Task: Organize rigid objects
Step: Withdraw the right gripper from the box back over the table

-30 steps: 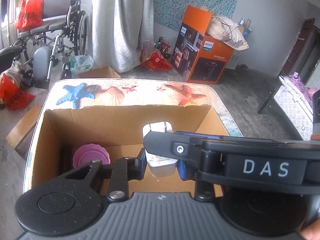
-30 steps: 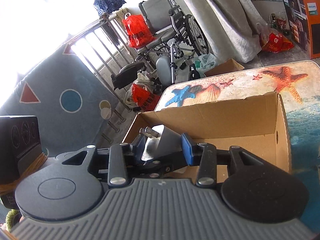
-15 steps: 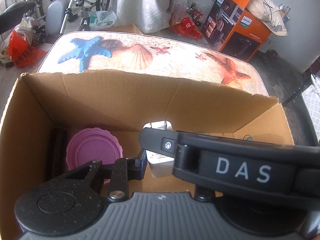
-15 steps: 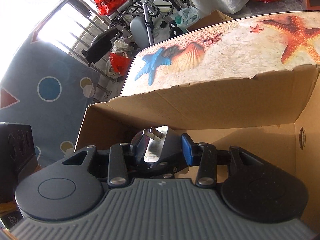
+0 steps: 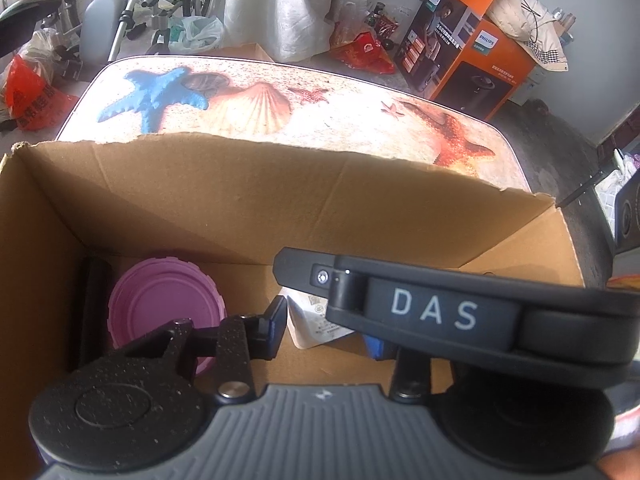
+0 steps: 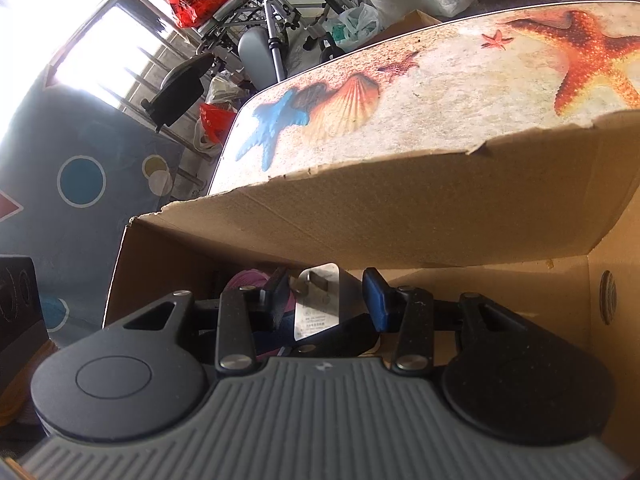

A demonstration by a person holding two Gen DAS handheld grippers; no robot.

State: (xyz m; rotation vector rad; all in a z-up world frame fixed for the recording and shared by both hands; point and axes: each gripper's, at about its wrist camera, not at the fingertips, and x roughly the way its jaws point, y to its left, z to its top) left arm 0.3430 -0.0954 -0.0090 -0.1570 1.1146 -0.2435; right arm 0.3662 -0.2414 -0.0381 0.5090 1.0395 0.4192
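Note:
Both grippers are inside an open cardboard box [image 5: 248,200], also in the right wrist view [image 6: 400,220]. My left gripper [image 5: 324,332] stands open over a white plug adapter [image 5: 316,324] on the box floor; the right gripper's black body marked DAS [image 5: 432,314] crosses over it. My right gripper [image 6: 330,300] is open too, with a plug adapter [image 6: 316,312] loose between its fingers. A purple round lid [image 5: 160,308] lies at the left of the box floor, also glimpsed in the right wrist view [image 6: 248,284].
The box stands on a table with a starfish and shell print [image 5: 280,104]. A dark flat object [image 5: 94,312] leans against the box's left wall. An orange Philips carton [image 5: 468,52], a wheelchair [image 6: 272,12] and red bags [image 5: 32,96] lie beyond the table.
Both grippers have gone down into the box and opened. The adapters they held now lie loose between the fingers.

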